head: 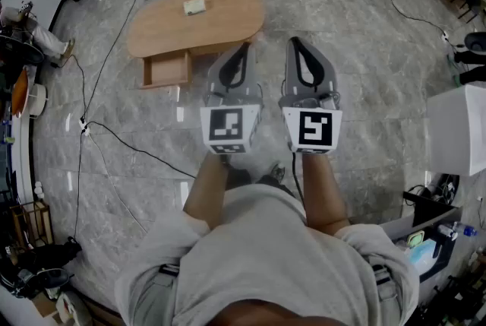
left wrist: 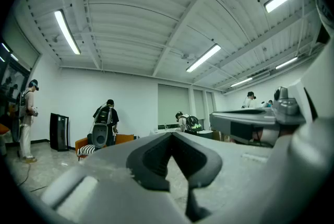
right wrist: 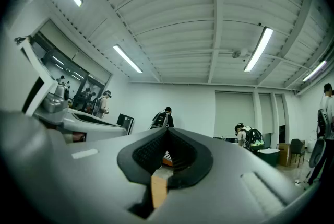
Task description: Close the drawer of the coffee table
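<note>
Open drawer (head: 167,69), ahead-left of left hand-held gripper (head: 244,45)

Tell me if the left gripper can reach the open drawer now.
Probably not yet: the left gripper hangs apart from the drawer, with floor between; nothing blocks the way.

My two grippers share one build — pale grey moulded shells tapering to a point, each with a dark teardrop window near the tip. The left gripper (head: 244,45) carries a left cube (head: 230,125) at its six o'clock end, black squares on white. The right gripper (head: 295,41) has a right cube (head: 313,128) with a different pattern. Inside the jaws, the pads (right wrist: 140,155) are black and finely ribbed, with a tan strip (right wrist: 158,190) at six o'clock. A thin black cable (head: 294,178) drops from the right one. The wearer has a pale short-sleeved T-shirt (head: 258,241) — dark shoes (head: 240,178) at its twelve o'clock.
</note>
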Available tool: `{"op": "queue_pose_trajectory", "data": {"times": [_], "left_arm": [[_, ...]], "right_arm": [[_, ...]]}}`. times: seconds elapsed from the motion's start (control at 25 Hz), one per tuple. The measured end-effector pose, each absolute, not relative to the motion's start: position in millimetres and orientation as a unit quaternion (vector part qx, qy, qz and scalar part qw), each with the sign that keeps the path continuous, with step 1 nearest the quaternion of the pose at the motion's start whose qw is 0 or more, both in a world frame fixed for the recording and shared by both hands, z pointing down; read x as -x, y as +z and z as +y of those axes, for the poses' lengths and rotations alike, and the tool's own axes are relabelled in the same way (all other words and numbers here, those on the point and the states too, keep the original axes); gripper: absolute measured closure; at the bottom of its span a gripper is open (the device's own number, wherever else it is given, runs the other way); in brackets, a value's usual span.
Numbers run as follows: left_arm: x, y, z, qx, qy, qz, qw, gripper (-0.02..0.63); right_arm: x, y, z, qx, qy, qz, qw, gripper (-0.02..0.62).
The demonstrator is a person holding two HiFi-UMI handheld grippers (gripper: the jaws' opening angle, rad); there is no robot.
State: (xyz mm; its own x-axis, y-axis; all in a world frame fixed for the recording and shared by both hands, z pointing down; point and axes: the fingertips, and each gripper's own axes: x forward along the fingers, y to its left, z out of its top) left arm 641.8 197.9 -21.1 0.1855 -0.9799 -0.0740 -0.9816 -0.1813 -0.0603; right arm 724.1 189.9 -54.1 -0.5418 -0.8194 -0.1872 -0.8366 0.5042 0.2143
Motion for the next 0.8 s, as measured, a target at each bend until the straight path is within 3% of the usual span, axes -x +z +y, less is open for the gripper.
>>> {"op": "queue_pose_trajectory", "data": {"times": [0.4, 0.8], "left_arm": [[-593.6, -17.2, 212.4, 0.736, -0.002, 0.675, 0.047, 0.586], [-467.0, -13.9, 262.7, 0.630, -0.003, 0.776, 0.040, 0.586]], "right_arm": [[-670.2, -45.0, 194.6, 0.422, 0.116, 0.897, 0.054, 0.589], [-539.1, -39.5, 225.1, 0.286, 0.104, 0.950, 0.065, 0.589]]}}
